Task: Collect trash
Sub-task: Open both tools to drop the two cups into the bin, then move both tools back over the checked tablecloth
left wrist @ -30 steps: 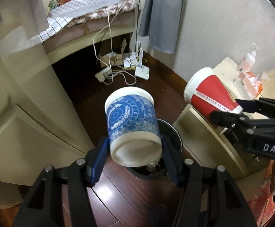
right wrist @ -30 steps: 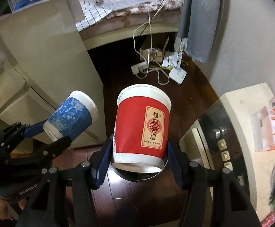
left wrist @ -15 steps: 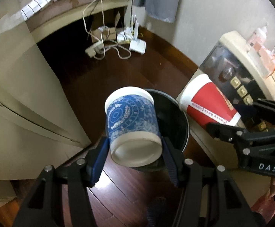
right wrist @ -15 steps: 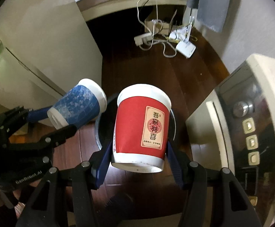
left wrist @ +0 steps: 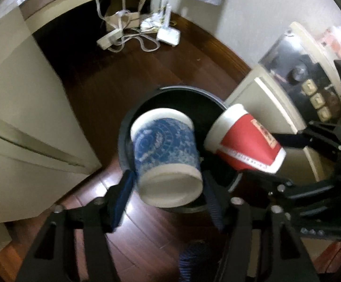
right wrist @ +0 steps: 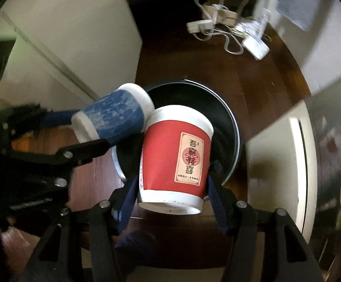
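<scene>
The left hand-held gripper [left wrist: 168,188] points down over a round black trash bin [left wrist: 170,91] on the dark wooden floor [left wrist: 114,77]. Its jaws are opening, and the blue patterned paper cup [left wrist: 165,155] sits tilted between them, a gap showing at the right pad. The right hand-held gripper [right wrist: 170,199] is opening too, with the red paper cup [right wrist: 175,159] between its blue pads, slightly tilted and loose. Both cups hang over the bin's mouth, rims nearly touching. Far off on the floor lie a white power strip [right wrist: 198,27] and tangled cables [left wrist: 133,42]. Cream cabinets [left wrist: 29,108] stand left.
</scene>
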Motion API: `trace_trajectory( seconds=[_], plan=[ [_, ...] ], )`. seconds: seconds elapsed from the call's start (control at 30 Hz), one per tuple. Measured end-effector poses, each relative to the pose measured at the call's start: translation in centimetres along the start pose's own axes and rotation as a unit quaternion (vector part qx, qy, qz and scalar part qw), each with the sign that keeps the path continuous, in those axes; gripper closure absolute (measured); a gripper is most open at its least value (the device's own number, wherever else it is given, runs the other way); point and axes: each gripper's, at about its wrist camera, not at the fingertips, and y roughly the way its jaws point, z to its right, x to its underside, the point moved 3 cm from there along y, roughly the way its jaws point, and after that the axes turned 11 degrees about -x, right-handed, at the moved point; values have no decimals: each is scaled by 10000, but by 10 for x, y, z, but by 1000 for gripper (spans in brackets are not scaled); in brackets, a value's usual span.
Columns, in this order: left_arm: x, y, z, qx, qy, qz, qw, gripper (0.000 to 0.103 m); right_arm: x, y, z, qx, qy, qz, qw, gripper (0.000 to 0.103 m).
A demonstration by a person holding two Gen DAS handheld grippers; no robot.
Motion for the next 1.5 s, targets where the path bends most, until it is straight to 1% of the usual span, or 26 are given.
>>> trace_trajectory(
  seconds=[0.03,0.07,0.13,0.17,0.2,0.27,0.4,0.53,0.7,0.8,0.9,1.03,1.17,1.37,1.5],
  plan=[
    [1,3,-4,-78,-6,-24,10000,24,1,7,3,-21,12,-105,9999,17],
    [3,5,-7,-126,13,-60,9999,23,3,13,5,-95,37,-219,9997,13],
    [6,3,-14,-256,14,-18,9997,21,4,16,7,25,72,-276,9996,7],
    [8,1,-17,-289,-10,47,9996,16,4,14,6,41,77,-213,9997,2],
    [9,-2,-19,-321,-33,108,9994,11,4,10,5,105,112,-126,9998,1],
    [13,-8,-20,-350,-27,257,9991,6,3,4,3,197,196,-37,9996,0],
    [22,-19,-18,-300,-14,345,9990,6,1,-15,-2,212,351,189,9990,0],
    [24,-36,-22,-288,-43,459,9985,6,-4,-39,-8,288,357,359,9983,0],
    [21,-68,-33,-354,-197,664,9970,6,-10,-87,-25,396,325,674,9964,0],
    [23,-92,-48,-429,-322,823,9952,6,-18,-114,-38,499,253,865,9947,0],
    [27,-115,-63,-481,-423,1030,9926,6,-27,-145,-63,555,152,1103,9922,0],
    [34,-150,-89,-577,-655,1278,9880,5,-37,-173,-97,528,7,1311,9900,0],
    [43,-178,-110,-681,-869,1442,9834,5,-49,-203,-144,448,-235,1564,9864,0],
    [60,-224,-153,-911,-1245,1714,9731,5,-67,-235,-213,432,-629,1884,9791,0],
    [71,-248,-176,-1053,-1461,1911,9649,5,-75,-252,-255,343,-872,2081,9736,0]
  ],
)
